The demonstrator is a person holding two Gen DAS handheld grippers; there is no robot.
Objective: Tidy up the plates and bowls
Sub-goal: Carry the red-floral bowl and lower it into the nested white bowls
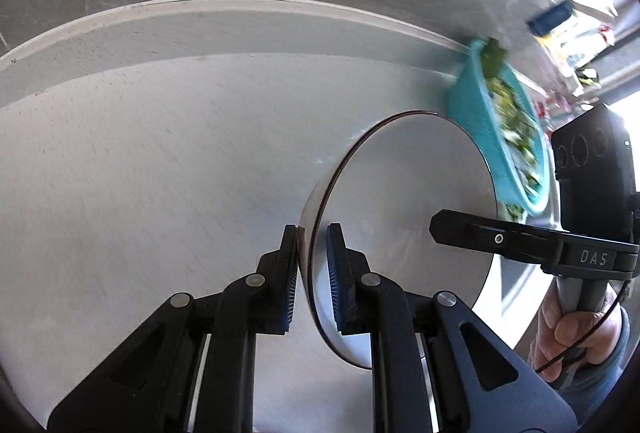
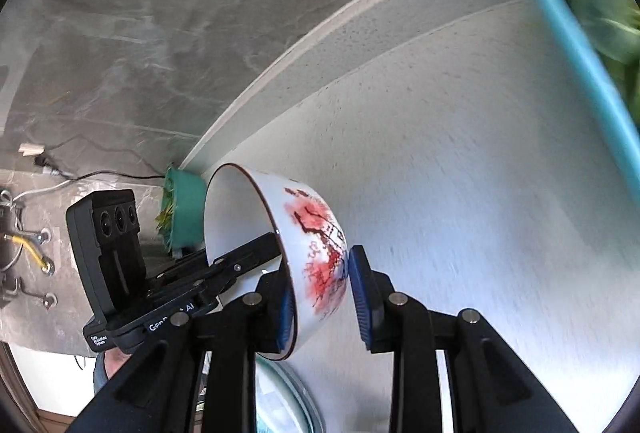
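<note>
A white bowl with a thin brown rim and red blossom pattern (image 2: 316, 253) is held over the white counter. In the left wrist view the same bowl (image 1: 404, 217) shows its plain white inside. My left gripper (image 1: 312, 273) is shut on the bowl's rim, one pad inside and one outside. My right gripper (image 2: 320, 297) straddles the bowl's wall from the other side, with its outer pad a small gap off the painted wall. The right gripper's finger (image 1: 492, 237) reaches into the bowl in the left wrist view.
A teal basket of green leaves (image 1: 504, 129) stands just behind the bowl; it also fills the top right of the right wrist view (image 2: 576, 45). A second teal container (image 2: 184, 209) stands by the grey marbled wall (image 2: 140, 33). A round rimmed dish (image 2: 288, 405) lies below the bowl.
</note>
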